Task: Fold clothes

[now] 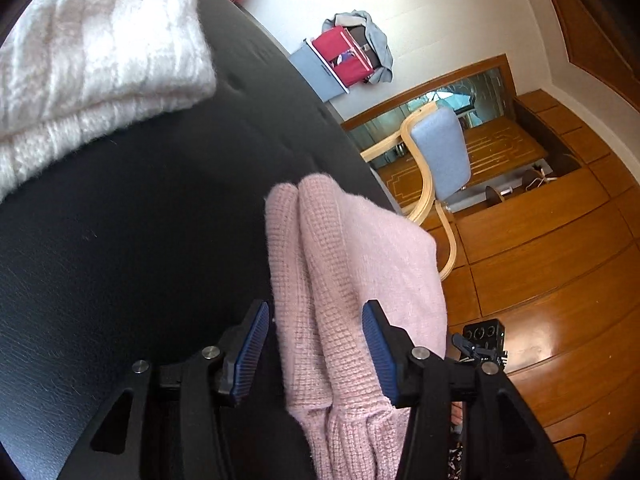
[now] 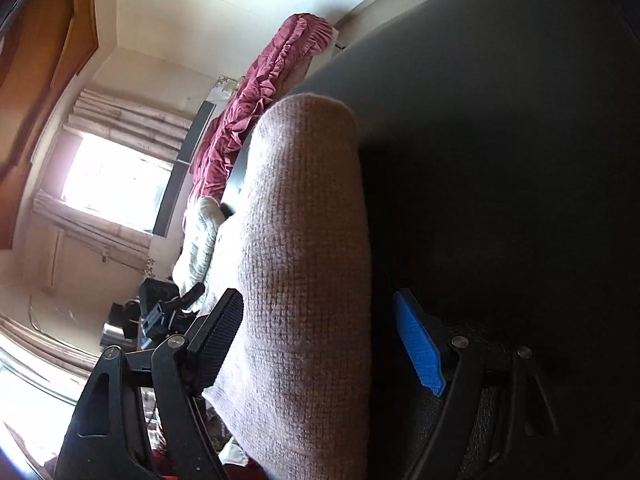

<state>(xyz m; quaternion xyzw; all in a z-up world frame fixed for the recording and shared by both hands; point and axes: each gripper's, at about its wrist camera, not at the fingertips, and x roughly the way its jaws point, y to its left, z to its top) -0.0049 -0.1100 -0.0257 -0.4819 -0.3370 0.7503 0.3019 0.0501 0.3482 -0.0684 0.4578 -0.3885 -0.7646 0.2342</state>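
Black padded surface (image 1: 120, 260): folded white knit (image 1: 92, 60) on it, pink sweater (image 1: 360, 240) apparently overhanging edge.

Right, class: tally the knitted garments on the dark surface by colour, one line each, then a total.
Pink knit: 1
White knit: 1
Total: 2

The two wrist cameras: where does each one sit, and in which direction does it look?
Left wrist: sits behind the left gripper, looks along its open fingers over the pink knit sweater and black surface toward a chair and wooden floor; only the gripper shows.
Right wrist: sits behind the right gripper, looks over the same sweater toward a window; only the gripper shows.
Shared: the sweater, the black surface, the white folded knit.
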